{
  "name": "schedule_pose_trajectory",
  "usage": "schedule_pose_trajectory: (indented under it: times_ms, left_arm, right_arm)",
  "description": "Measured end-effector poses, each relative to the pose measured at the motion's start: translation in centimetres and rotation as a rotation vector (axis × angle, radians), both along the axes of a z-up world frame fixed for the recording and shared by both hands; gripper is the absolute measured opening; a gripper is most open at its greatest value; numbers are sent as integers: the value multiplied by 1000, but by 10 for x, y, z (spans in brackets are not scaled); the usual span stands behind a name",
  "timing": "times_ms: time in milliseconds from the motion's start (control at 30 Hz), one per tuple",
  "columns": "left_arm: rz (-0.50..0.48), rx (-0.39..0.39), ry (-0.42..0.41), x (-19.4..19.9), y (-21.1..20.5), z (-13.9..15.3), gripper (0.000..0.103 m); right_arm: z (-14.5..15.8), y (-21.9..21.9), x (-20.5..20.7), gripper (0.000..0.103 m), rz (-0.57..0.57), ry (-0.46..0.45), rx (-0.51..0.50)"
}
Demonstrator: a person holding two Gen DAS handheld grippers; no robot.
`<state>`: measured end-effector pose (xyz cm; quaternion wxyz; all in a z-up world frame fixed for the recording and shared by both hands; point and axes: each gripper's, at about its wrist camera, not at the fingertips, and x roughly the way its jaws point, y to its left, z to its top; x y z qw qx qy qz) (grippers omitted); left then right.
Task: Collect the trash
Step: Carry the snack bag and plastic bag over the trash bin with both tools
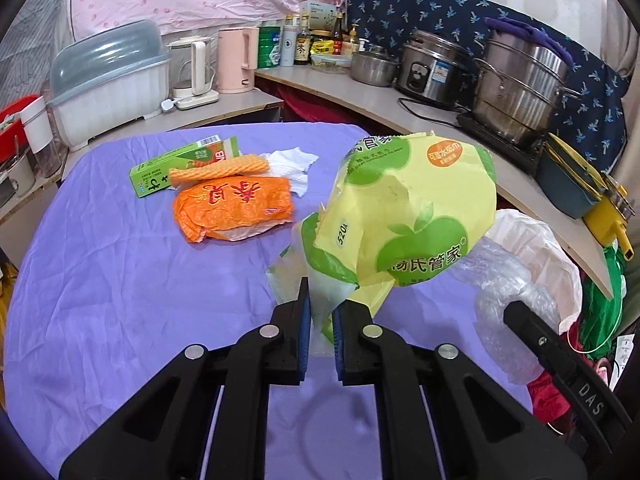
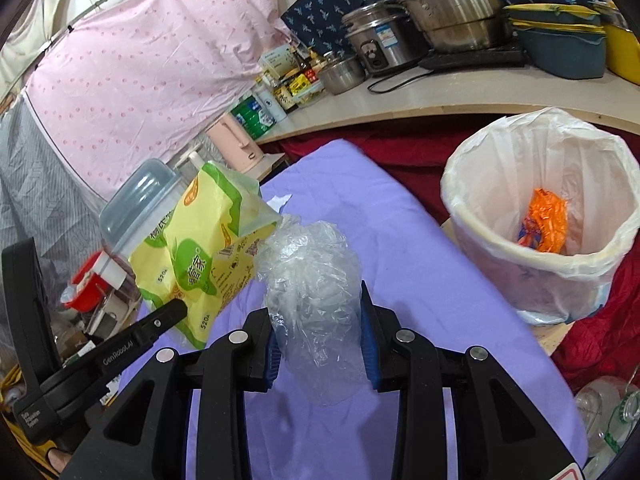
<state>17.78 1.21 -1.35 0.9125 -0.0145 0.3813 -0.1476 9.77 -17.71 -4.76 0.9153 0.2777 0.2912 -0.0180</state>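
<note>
My left gripper is shut on a yellow-green plastic wrapper and holds it above the purple table. The wrapper also shows in the right wrist view. My right gripper is shut on a crumpled clear plastic bag, also seen in the left wrist view. A white-lined trash bin stands off the table's right edge with orange trash inside. An orange wrapper, a green box, an orange ridged piece and white tissue lie on the table.
A shelf behind holds a rice cooker, steel pots, bottles, a pink kettle and a covered dish rack. Red cloth lies around the bin. Clear bottles lie low on the right.
</note>
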Motion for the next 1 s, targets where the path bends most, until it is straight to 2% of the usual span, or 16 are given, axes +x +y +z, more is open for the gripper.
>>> schedule_pose_trajectory:
  times_ms: [467, 1000]
  left_arm:
    - [-92, 35, -35, -35, -65, 18, 9]
    - [-239, 96, -16, -50, -180, 6, 9]
  right_arm:
    - [13, -74, -55, 31, -132, -51, 27]
    - [10, -168, -113, 31, -327, -63, 55]
